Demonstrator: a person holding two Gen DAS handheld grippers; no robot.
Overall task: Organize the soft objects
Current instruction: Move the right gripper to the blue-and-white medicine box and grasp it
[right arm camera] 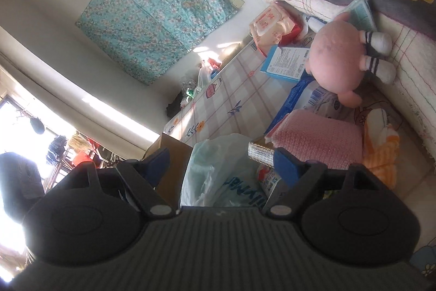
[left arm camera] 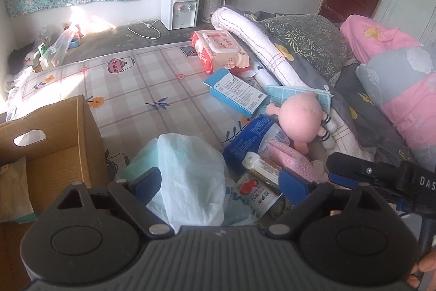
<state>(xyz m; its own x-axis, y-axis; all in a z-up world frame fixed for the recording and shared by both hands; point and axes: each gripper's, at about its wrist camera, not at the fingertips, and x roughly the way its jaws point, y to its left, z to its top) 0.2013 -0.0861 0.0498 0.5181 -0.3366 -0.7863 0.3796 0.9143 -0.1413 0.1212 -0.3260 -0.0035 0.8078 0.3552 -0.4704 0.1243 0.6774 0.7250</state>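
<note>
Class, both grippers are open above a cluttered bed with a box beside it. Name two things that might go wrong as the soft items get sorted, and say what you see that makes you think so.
1. The pale, crumpled plastic bag lies between the left gripper jaws; it may get grabbed instead of a soft item.
2. The pink round plush toy lies against blue cardboard boxes; pulling it out could drag them along.

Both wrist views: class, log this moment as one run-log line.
left gripper: open, empty | right gripper: open, empty | pale plastic bag: under both | pink plush toy: untouched | cardboard box: open
</note>
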